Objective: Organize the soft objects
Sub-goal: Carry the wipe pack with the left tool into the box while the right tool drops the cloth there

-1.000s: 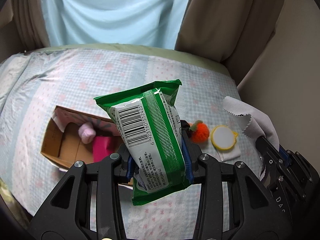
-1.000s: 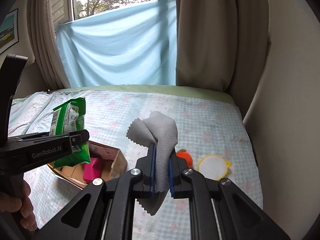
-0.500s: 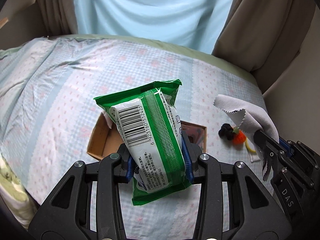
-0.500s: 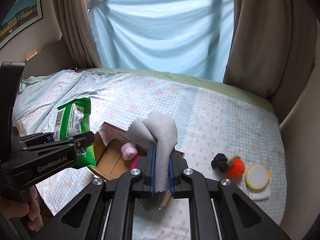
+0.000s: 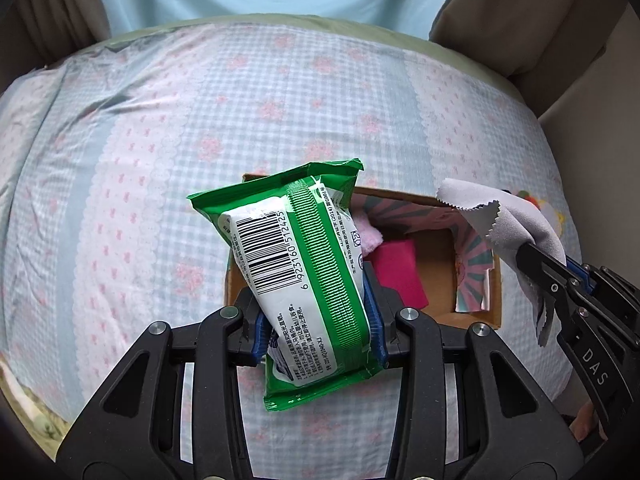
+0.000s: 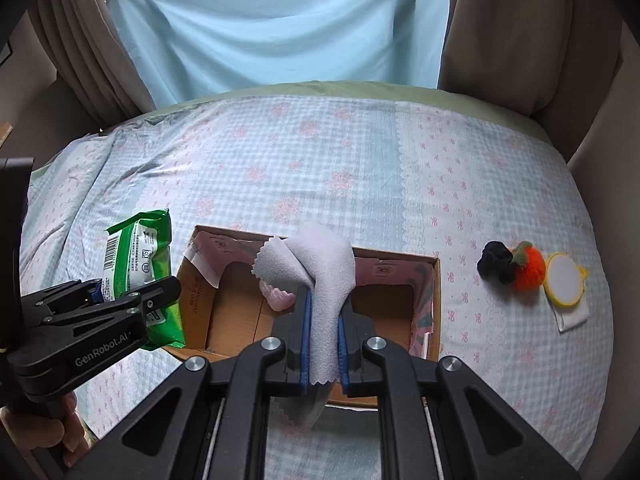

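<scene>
We've got the left gripper (image 5: 318, 312) clamped on a green wet-wipes pack (image 5: 298, 280), pads pressing both sides, pack sticking up w/ barcode facing us, held above the near-left part of the cardboard box (image 6: 436, 280). Right gripper (image 6: 325, 344) is squeezed fully onto a grey microfibre cloth (image 6: 326, 280), which droops over the fingers above the box's middle. Inside the box: a pink plush bit (image 5: 370, 236) and a magenta block (image 5: 400, 272). Right of the box, well apart, lie a black scrunchie (image 6: 496, 266), an orange knitted ball (image 6: 530, 270) touching it, and a yellow-rimmed round pad (image 6: 564, 282). Box sits on a bed w/ blue-checked sheet (image 6: 320, 160); behind the box hang a light-blue cloth (image 6: 280, 20) and beige curtains (image 6: 500, 20).
</scene>
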`<state>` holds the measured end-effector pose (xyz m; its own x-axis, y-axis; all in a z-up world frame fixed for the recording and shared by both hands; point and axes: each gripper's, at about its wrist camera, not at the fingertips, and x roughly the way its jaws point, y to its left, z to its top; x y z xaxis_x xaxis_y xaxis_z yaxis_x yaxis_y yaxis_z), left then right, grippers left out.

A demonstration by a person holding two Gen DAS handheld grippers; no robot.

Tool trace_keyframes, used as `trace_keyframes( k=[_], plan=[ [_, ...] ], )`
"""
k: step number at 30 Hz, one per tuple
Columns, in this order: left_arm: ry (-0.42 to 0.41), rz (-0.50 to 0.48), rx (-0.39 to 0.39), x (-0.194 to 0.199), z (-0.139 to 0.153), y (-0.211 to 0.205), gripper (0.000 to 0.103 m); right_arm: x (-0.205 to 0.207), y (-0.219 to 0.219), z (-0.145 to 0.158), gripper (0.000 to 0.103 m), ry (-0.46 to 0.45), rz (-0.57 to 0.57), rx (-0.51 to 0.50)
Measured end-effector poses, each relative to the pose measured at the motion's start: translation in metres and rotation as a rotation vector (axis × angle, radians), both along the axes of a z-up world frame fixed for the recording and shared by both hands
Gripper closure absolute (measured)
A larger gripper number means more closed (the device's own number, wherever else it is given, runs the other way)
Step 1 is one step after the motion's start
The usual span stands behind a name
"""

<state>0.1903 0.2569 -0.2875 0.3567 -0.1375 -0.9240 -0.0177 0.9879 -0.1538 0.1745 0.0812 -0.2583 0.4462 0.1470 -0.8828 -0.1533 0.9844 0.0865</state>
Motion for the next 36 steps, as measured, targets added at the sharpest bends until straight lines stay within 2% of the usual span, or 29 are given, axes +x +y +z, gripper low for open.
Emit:
trace_keyframes(
  k=[7,12,20,21,23,24,25,26,27,29,36],
  plan=[
    [0.088,-0.079,0.010,0.033,-0.052,-0.001,0.068,0.023,0.007,-0.048,0.093,0.105,-0.039,-0.022],
    [0.160,-0.130,0.016,0.041,-0.087,-0.011,0.068,0.035,0.004,-0.080,0.093,0.181,-0.058,-0.014],
    [0.207,-0.236,0.055,0.045,-0.113,-0.027,0.068,0.050,-0.009,-0.109,0.093,0.272,-0.109,0.023],
    [0.218,-0.247,0.052,0.047,-0.115,-0.027,0.068,0.052,-0.010,-0.113,0.093,0.286,-0.112,0.028],
    [0.239,-0.272,0.041,0.047,-0.122,-0.030,0.056,0.055,-0.012,-0.120,0.092,0.305,-0.125,0.036],
    [0.241,-0.285,0.045,0.046,-0.123,-0.031,0.026,0.057,-0.013,-0.123,0.089,0.314,-0.126,0.050],
    [0.232,-0.293,0.060,0.045,-0.124,-0.032,0.000,0.057,-0.015,-0.126,0.081,0.320,-0.133,0.063],
    [0.207,-0.300,0.065,0.043,-0.121,-0.032,0.000,0.057,-0.017,-0.128,0.048,0.321,-0.146,0.068],
    [0.197,-0.313,0.058,0.041,-0.119,-0.032,0.000,0.056,-0.019,-0.130,0.001,0.325,-0.154,0.076],
    [0.203,-0.333,0.052,0.038,-0.118,-0.034,0.000,0.053,-0.022,-0.132,0.000,0.331,-0.156,0.104],
    [0.191,-0.326,0.057,0.030,-0.109,-0.034,0.000,0.042,-0.023,-0.124,0.000,0.317,-0.152,0.098]
  ],
)
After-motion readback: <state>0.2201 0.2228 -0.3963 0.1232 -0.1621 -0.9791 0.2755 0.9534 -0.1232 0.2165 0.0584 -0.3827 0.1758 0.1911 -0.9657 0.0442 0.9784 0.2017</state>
